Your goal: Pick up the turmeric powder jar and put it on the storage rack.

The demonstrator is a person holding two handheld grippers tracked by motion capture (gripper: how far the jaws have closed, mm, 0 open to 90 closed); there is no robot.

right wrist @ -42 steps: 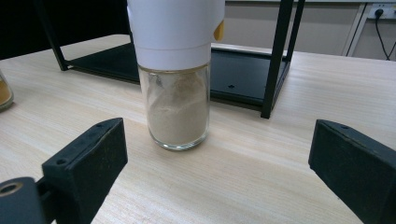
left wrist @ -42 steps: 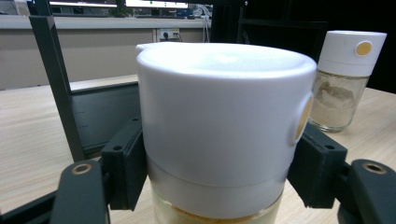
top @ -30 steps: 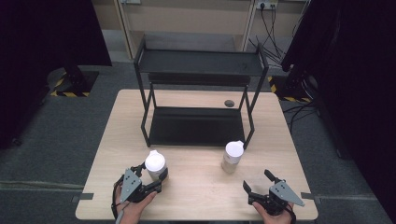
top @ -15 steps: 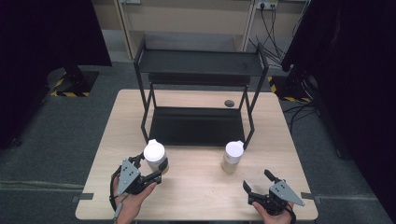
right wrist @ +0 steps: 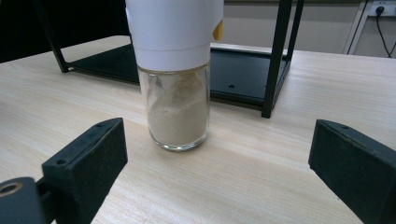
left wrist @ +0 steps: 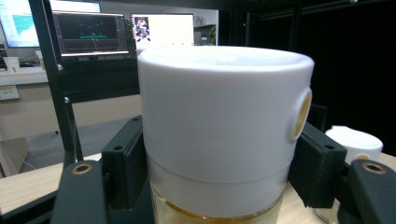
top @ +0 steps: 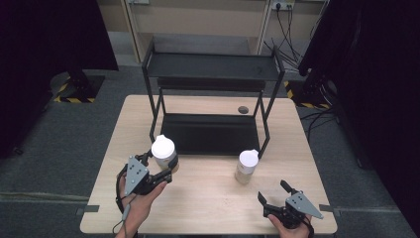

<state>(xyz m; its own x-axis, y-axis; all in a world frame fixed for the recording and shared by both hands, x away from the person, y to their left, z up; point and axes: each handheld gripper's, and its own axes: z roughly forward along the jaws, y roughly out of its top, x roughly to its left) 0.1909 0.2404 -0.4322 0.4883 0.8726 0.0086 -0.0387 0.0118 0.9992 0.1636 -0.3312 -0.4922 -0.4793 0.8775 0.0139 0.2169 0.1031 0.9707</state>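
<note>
White-capped glass jar point(top: 164, 153) sits clamped between the jaws of the left gripper point(top: 157, 168), just off the black shelf rack's point(top: 210, 74) front left leg, over the wooden worktop point(top: 213, 208). A second jar point(top: 246, 166) of pale powder stands by the rack's front right leg. Nearer the person than that jar, the right gripper point(top: 271, 194) is spread wide, holding nothing.
</note>
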